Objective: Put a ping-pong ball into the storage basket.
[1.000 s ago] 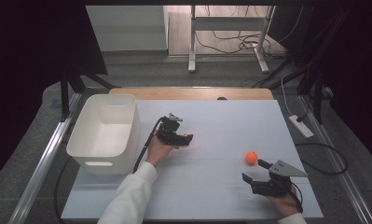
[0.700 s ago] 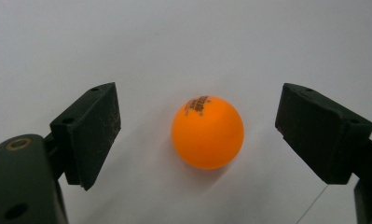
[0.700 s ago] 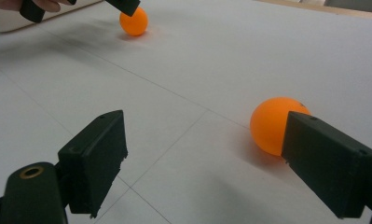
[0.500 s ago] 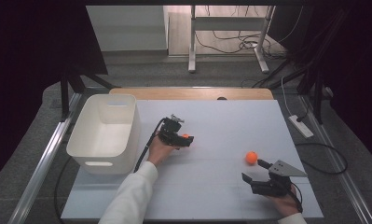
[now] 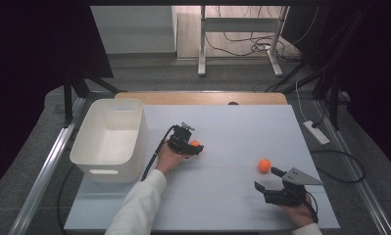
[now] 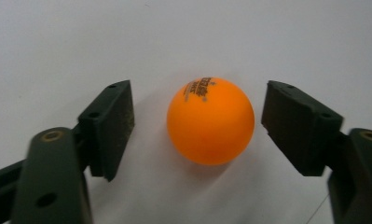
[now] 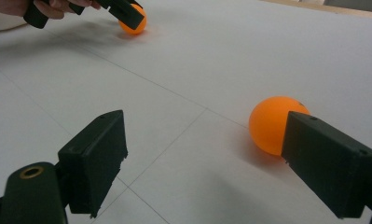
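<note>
1. The left gripper is sitting near the middle of the white table, with an orange ball lying between its jaws. Those jaws have just been closing, but a gap is showing on each side of the ball in the left gripper view, so the pads are not yet pressing on it.
2. Seen from above, this ball is resting on the table at about 3 o'clock from the white bin, just beside it.
3. The right gripper is waiting at the table's near right part, jaws standing wide apart and holding nothing.
4. A second orange ball is lying at about 11 o'clock from the right gripper, near it. In the right gripper view it is peeking out past the right-hand jaw, ahead of the pads rather than between them.
5. The bin is looking empty, as far as its inside shows from above.
6. My judgement: the work is only starting. Nothing is binned; the first grasp is being completed, and lifting, carrying and dropping both balls are remaining.
</note>
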{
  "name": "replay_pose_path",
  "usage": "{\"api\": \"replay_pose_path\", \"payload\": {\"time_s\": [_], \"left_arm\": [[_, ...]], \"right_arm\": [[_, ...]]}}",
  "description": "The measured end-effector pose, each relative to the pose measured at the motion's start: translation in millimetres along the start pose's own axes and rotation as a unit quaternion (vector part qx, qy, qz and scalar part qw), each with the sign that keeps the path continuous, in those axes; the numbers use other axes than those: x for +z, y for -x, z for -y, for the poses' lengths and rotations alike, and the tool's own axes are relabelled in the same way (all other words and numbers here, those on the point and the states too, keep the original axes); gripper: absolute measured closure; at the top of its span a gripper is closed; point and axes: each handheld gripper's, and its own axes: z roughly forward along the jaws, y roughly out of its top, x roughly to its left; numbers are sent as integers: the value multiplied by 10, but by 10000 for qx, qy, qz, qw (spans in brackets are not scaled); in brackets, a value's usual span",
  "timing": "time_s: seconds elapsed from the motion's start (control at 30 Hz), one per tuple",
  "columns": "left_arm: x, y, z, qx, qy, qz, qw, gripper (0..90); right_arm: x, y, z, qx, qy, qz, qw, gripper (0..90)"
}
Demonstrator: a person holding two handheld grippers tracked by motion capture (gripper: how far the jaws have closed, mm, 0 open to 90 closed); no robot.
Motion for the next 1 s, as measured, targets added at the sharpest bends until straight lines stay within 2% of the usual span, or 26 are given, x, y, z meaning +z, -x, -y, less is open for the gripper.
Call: {"api": "replay_pose_path", "payload": {"time_s": [0.17,0.3,0.5,0.73,0.87,1.0], "left_arm": [[-6,-10,-1,-67,18,151,9999,420],[-1,5,4,2,-16,165,9999,496],[-26,5,0,6,14,204,9998,508],[-158,2,-19,-26,247,110,9996,509],[-214,3,-23,-47,337,129,9993,509],[-295,27,-35,-65,525,191,9984,509]], "right_arm": [[1,1,1,-4,-13,4,10000,143],[2,-1,1,-7,-15,12,10000,143],[-4,0,3,-12,-2,26,10000,143],[-8,0,3,-18,-5,48,10000,144],[-7,0,3,-22,-8,49,10000,143],[-5,-1,2,-24,-6,38,10000,144]]}}
